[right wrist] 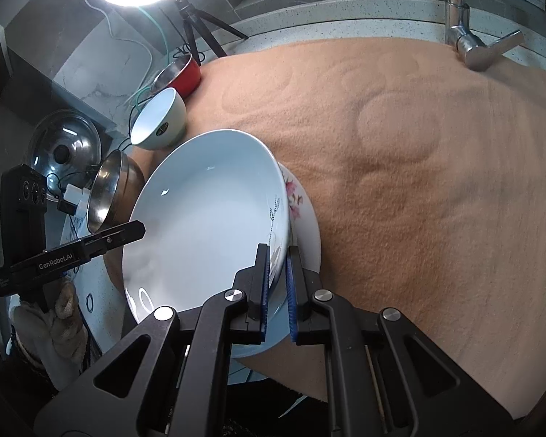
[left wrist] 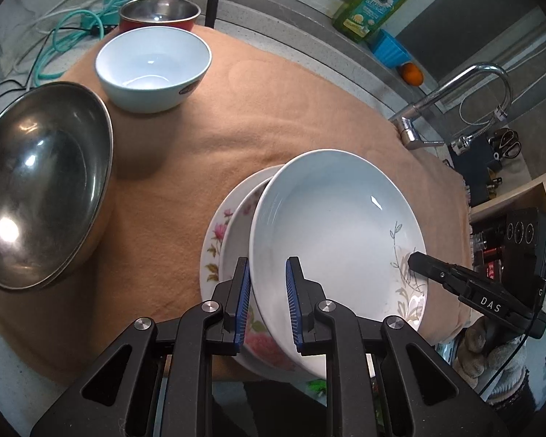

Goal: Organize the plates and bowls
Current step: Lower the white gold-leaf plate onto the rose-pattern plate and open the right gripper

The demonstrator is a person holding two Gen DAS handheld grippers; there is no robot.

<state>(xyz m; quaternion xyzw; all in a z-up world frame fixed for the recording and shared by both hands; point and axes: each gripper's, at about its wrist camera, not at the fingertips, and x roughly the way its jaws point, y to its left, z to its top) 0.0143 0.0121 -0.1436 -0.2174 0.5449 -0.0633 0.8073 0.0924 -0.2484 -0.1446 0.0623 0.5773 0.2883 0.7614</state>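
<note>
Both of your grippers clamp one deep white ceramic plate with a grey leaf motif [left wrist: 336, 225], low and centre in both views. Left gripper [left wrist: 269, 304]: jaws narrow, pinching the plate's near-left rim. Right gripper [right wrist: 277, 291]: jaws nearly closed on the opposite rim, by the leaf print. Two grips probably keep the wide dish level.

It sits tilted over a flower-patterned white plate [left wrist: 218, 240] on the tan cloth [left wrist: 273, 109] covering the table — likely being stacked there; whether they touch is unclear.

Upper left of the left view: pale blue ceramic bowl [left wrist: 153, 67], red-sided steel bowl [left wrist: 160, 12]. Large steel bowl [left wrist: 43, 182] at left edge, not yet nested.
</note>
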